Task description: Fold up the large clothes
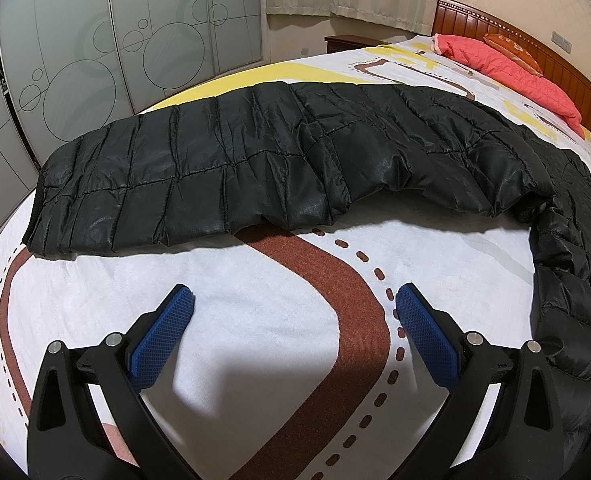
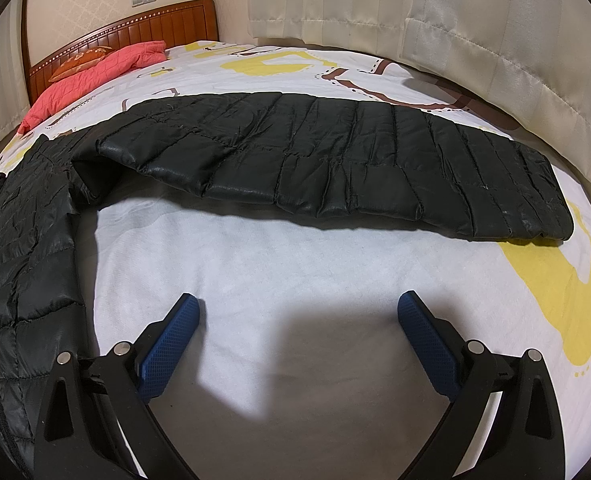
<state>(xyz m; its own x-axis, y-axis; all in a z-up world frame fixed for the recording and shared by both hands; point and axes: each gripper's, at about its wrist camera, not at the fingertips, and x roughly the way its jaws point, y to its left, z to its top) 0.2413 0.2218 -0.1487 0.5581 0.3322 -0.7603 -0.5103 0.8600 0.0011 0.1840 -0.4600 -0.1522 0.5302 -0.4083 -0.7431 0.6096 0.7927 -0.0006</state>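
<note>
A black quilted down jacket (image 1: 255, 160) lies spread on a bed. In the left wrist view one sleeve stretches across the frame to a cuff at the far left, and the body (image 1: 575, 272) runs down the right edge. My left gripper (image 1: 293, 298) hovers open over bare sheet, short of the sleeve. In the right wrist view the other sleeve (image 2: 355, 172) reaches right to its cuff, and the body with its zipper (image 2: 23, 272) fills the left edge. My right gripper (image 2: 299, 306) is open over white sheet, holding nothing.
The bedsheet (image 1: 255, 320) is white with brown road and yellow prints. A coral quilted pillow (image 1: 507, 68) and an orange cushion (image 2: 81, 62) lie by the wooden headboard (image 2: 143, 28). Frosted wardrobe doors (image 1: 95, 48) stand behind the bed, curtains (image 2: 415, 20) on the far side.
</note>
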